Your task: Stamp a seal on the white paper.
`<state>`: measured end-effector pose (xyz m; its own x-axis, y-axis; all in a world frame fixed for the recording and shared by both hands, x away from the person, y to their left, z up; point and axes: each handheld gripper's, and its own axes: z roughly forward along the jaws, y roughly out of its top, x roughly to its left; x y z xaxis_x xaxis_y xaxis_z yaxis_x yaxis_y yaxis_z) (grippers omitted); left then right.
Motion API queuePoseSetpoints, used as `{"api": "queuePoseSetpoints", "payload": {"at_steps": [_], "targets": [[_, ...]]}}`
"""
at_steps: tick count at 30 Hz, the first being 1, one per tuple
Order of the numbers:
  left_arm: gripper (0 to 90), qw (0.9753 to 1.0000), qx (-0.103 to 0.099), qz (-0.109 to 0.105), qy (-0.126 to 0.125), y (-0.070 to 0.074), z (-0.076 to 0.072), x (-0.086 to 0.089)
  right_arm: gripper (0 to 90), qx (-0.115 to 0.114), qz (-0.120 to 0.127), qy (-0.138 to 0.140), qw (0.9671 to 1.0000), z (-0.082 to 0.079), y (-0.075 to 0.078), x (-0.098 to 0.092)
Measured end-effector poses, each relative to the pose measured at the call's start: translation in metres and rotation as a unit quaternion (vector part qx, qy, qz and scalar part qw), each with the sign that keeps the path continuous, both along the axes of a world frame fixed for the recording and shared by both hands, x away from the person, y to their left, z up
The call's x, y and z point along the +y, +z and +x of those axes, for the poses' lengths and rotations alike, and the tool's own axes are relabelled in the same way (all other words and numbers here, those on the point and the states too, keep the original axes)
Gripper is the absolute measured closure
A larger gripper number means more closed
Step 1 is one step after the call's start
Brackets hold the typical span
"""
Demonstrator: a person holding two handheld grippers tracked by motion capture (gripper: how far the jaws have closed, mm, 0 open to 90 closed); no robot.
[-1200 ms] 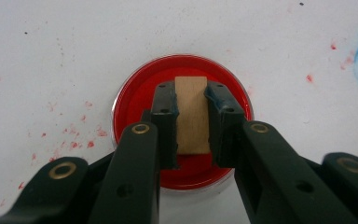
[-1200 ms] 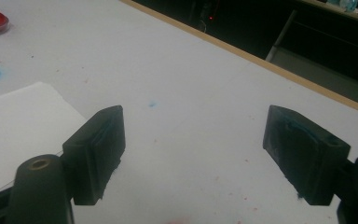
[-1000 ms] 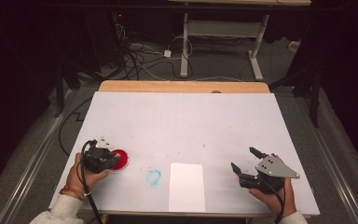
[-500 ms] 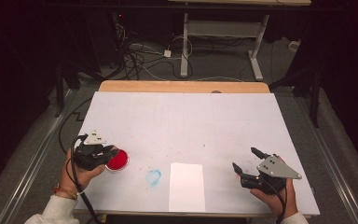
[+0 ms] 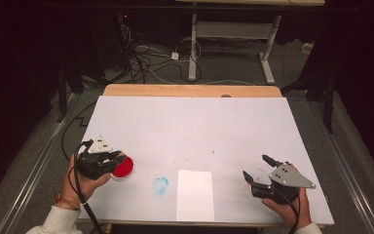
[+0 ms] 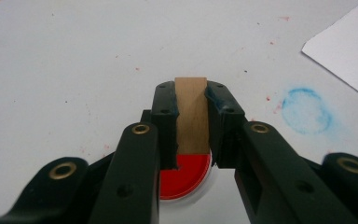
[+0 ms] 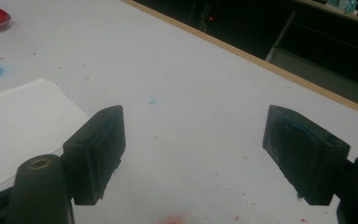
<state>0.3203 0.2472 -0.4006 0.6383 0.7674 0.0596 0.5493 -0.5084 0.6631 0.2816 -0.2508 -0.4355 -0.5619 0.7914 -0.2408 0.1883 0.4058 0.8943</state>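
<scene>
Left hand-held gripper (image 6: 191, 100) lifted its wooden stamp (image 6: 191, 114) above red pad (image 6: 184, 175).

Wooden block (image 6: 191, 114), flat and tan, clamped upright between the left tongs (image 6: 191, 100), poised over the round red ink pad (image 5: 122, 168) near the bench's left front corner.

Table (image 5: 190, 122): white top, wooden far edge. On it: red ink pad (image 5: 123, 167), white paper sheet (image 5: 195, 195), blue ink smudge (image 5: 160, 185).
</scene>
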Motion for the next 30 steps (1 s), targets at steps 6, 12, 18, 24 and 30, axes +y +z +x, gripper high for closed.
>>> {"api": "queuePoseSetpoints", "payload": {"at_steps": [6,12,18,24,30], "targets": [[73.6,1.0,0.002,0.0,-0.001,0.001,-0.001,0.001,21.3,0.001,0.001,0.0,1.0,0.0,0.0,0.0],[73.6,0.9999,0.011,0.008,0.002,-0.006,0.004,0.004,21.3,0.001,-0.002,0.001,1.0,0.0,0.0,0.001],[73.6,0.9989,0.04,0.023,0.005,-0.027,0.016,0.003,21.3,0.002,-0.005,0.003,1.0,0.0,-0.001,0.002],[73.6,0.9971,0.07,0.028,0.012,-0.047,0.028,0.007,21.3,0.002,-0.005,0.003,1.0,0.0,-0.001,0.002],[73.6,0.9965,0.078,0.029,0.012,-0.052,0.03,0.007,21.3,0.002,-0.007,0.004,1.0,0.0,-0.001,0.002]]}}
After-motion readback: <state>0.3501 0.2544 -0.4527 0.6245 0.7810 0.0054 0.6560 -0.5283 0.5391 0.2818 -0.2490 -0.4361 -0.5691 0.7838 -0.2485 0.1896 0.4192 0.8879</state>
